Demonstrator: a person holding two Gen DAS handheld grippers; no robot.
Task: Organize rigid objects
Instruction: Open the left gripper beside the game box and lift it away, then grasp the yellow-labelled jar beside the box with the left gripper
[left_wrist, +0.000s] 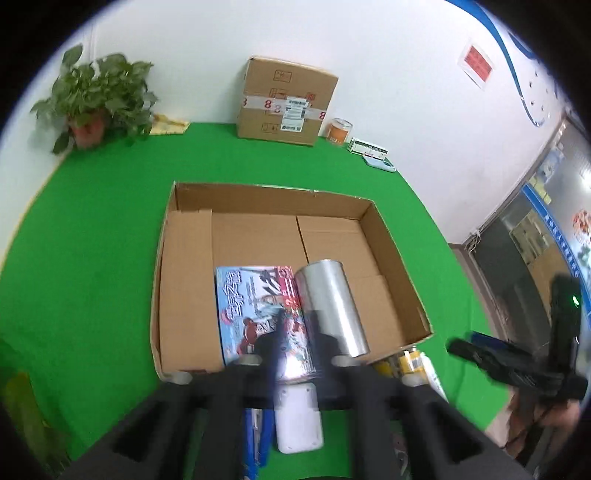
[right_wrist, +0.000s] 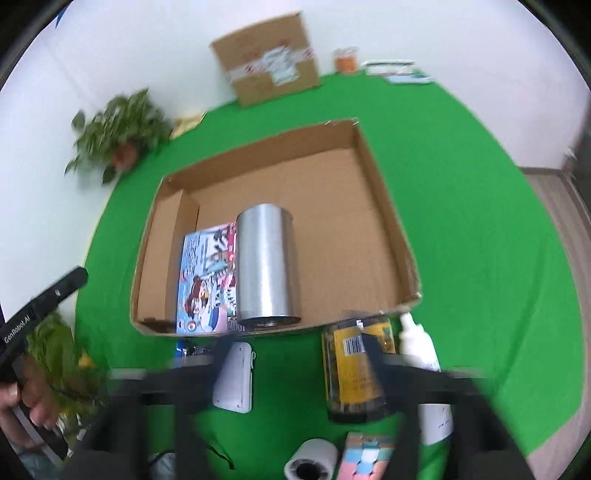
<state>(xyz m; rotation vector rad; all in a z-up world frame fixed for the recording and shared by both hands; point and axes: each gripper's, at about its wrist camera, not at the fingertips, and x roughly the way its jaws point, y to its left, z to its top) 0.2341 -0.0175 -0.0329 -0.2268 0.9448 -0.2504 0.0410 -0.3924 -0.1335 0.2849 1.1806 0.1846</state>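
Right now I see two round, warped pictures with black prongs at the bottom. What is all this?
No robot: a person holds a two-finger gripper in each hand, each carrying a fisheye camera. One picture looks along the left gripper, the other along the right gripper. Both look open and hold nothing. On the green cloth an open cardboard box contains a silver can lying beside a picture box. Outside wait a yellow-labelled jar and a white bottle.

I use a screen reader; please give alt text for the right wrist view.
An open shallow cardboard box on a green table holds a silver metal can beside a colourful picture book; the right gripper hovers near it.
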